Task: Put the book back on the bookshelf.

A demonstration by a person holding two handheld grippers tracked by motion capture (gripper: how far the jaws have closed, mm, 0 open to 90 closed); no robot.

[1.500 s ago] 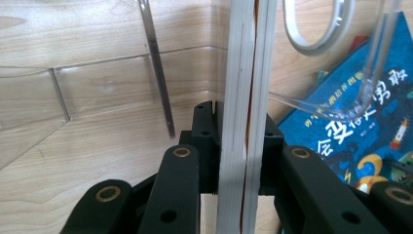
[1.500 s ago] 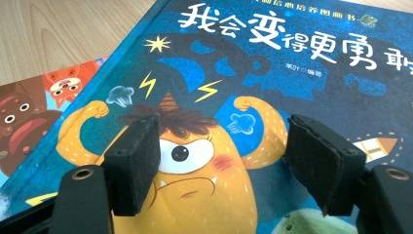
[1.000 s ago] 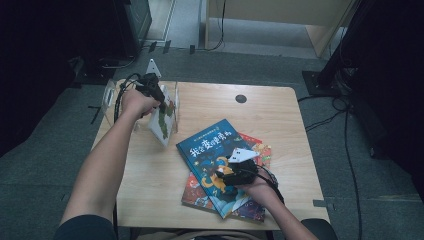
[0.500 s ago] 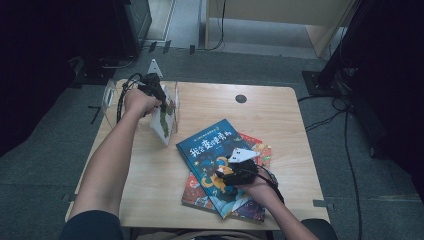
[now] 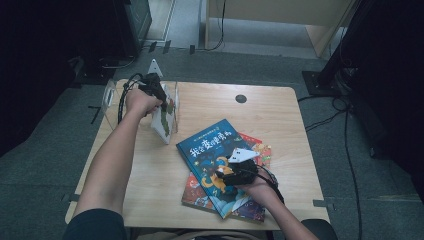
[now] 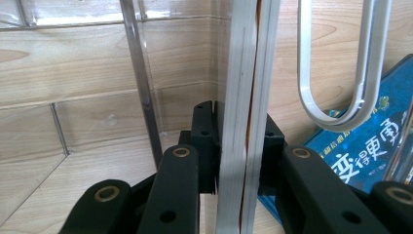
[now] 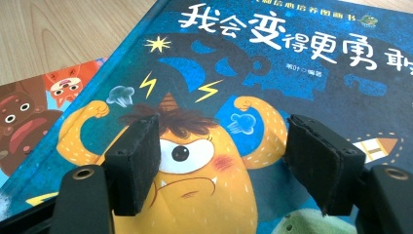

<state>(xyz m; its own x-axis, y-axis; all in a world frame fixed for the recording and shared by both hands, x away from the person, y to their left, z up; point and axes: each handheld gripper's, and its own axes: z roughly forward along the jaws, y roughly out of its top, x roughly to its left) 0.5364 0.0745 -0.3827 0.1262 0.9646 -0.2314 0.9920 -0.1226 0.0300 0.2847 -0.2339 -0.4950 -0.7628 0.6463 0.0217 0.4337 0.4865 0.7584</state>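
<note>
The right gripper [image 5: 239, 172] rests with jaws spread over the blue hardcover picture book [image 5: 212, 150], which lies on the wooden table [image 5: 280, 115]. Farther, the left gripper [image 5: 159, 96] pinches a thin white book [image 5: 165, 117] upright inside the clear acrylic book rack [image 5: 111, 95].

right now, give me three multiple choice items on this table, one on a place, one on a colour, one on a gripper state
1. Where is the thin book that the left gripper holds?
A. upright in the clear rack
B. flat under the blue book
C. on the floor

2. What colour is the cover of the top book in the pile?
A. green
B. blue
C. white

3. How do the right gripper jaws stand?
A. clamped on the cover
B. folded away
C. open above the cover

Key: 1 A, it stands on edge among the clear dividers. 2 B, blue with a yellow monster. 3 C, the pads stand apart with the cover between.
</note>
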